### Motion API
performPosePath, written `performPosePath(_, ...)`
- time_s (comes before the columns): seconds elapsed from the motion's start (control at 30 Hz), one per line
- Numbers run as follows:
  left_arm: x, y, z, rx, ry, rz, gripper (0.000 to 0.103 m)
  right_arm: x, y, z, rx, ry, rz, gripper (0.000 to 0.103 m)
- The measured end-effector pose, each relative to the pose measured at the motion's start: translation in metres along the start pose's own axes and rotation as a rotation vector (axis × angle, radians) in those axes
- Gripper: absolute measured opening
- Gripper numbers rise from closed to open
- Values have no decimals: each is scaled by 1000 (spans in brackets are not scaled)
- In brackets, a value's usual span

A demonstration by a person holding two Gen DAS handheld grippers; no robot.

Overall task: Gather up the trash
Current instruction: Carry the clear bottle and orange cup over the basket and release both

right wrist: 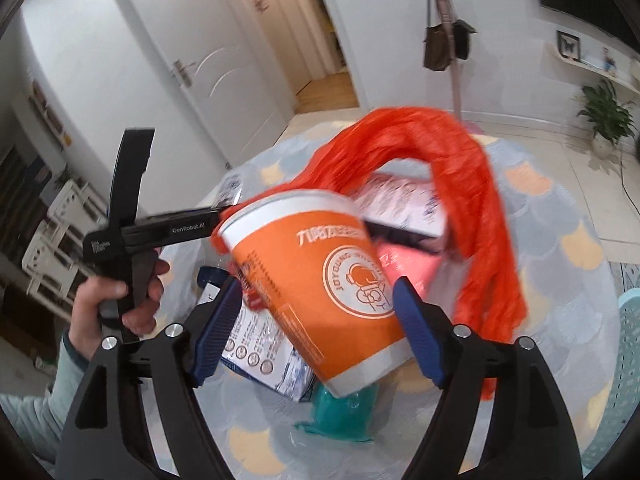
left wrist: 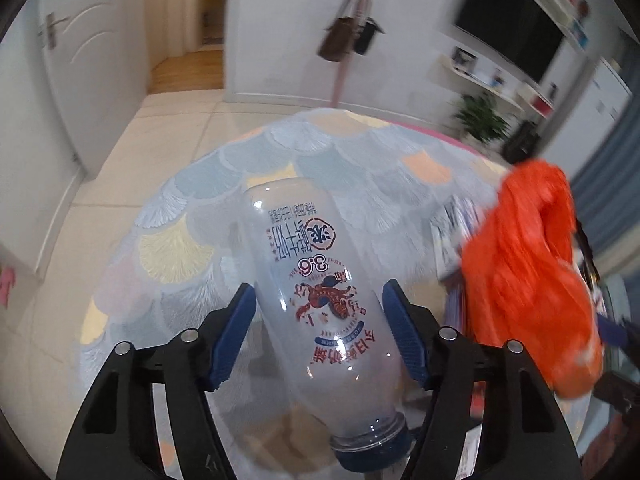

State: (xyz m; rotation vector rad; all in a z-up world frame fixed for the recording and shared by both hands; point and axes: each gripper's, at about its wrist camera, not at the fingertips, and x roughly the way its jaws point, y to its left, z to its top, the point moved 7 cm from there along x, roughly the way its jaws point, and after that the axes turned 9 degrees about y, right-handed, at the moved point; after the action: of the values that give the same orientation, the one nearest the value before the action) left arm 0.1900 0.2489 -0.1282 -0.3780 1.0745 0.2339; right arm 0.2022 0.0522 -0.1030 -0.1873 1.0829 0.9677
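Note:
In the left wrist view my left gripper (left wrist: 318, 304) is shut on a clear plastic milk bottle (left wrist: 320, 292) with a blue cap, its base pointing away over the round table (left wrist: 200, 208). An orange plastic bag (left wrist: 532, 268) hangs at the right. In the right wrist view my right gripper (right wrist: 318, 304) is shut on an orange and white paper cup (right wrist: 320, 280), tilted, its open rim up left. The orange bag (right wrist: 452, 200) arches behind the cup. The left hand-held gripper body (right wrist: 136, 236) shows at the left, its fingers hidden behind the cup.
Printed white packets (right wrist: 264, 356), a pink packet (right wrist: 408, 264) and a teal bag (right wrist: 344, 412) lie on the table under the cup. A coat stand (right wrist: 448, 40), white doors and a potted plant (right wrist: 604, 116) stand beyond. A light blue chair (right wrist: 624, 360) is at right.

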Motion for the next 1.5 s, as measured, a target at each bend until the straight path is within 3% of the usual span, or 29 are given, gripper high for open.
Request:
performPosePath(0.2,-4,-1,-20,91,24,-41,65,20,10,-1,-6,39,-44,75)
performPosePath(0.37,-3,-1,-35,99,42,-22,69,33,12,0,20,53,-74,74)
performPosePath(0.47,1,-1,-41,89,50,9,78,35,13,-1,21,54,-90,56)
performPosePath(0.53,3,-1,-44,88,50,19,78,37,12,-4,25,60,-109,52)
performPosePath(0.63,3,-2,-47,77,42,20,66,36,17,-11,21,43,-140,50)
performPosePath(0.67,2,-3,-47,81,37,11,58,34,18,-13,17,33,-150,50)
performPosePath(0.7,0,-4,-47,80,33,6,57,31,20,-14,15,21,-157,50)
performPosePath(1.1,-68,-19,-41,101,-178,-69,56,-30,15,-25,87,-164,-120,49)
performPosePath(1.3,-105,-53,-40,160,-259,-131,56,-67,10,-28,113,-246,-139,49)
performPosePath(1.5,-119,-103,-44,236,-276,-219,56,-99,-8,-35,151,-308,-182,49)
